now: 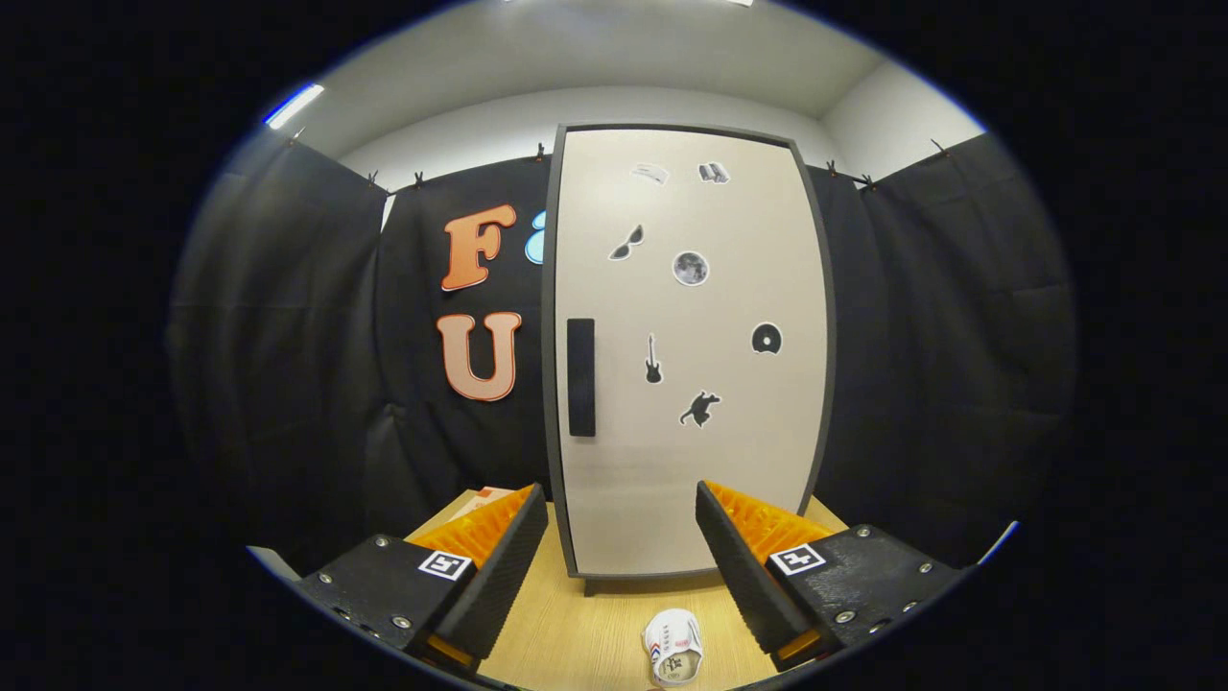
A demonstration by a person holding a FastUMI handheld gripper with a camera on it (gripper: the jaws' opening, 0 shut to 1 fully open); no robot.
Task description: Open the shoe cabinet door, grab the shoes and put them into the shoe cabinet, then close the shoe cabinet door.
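Observation:
The shoe cabinet stands upright on the wooden table, straight ahead of my fingers. Its pale door is shut and carries several small stickers. A dark vertical handle sits near the door's left edge. A small white shoe with coloured stripes lies on the table in front of the cabinet, low between my fingers and nearer the right one. My gripper is open, held back from the cabinet, with nothing between its fingers.
The wooden table runs from under my fingers to the cabinet's foot. Something flat and pale lies at the table's far left corner, behind the left finger. Black cloth walls close in on the left, back and right.

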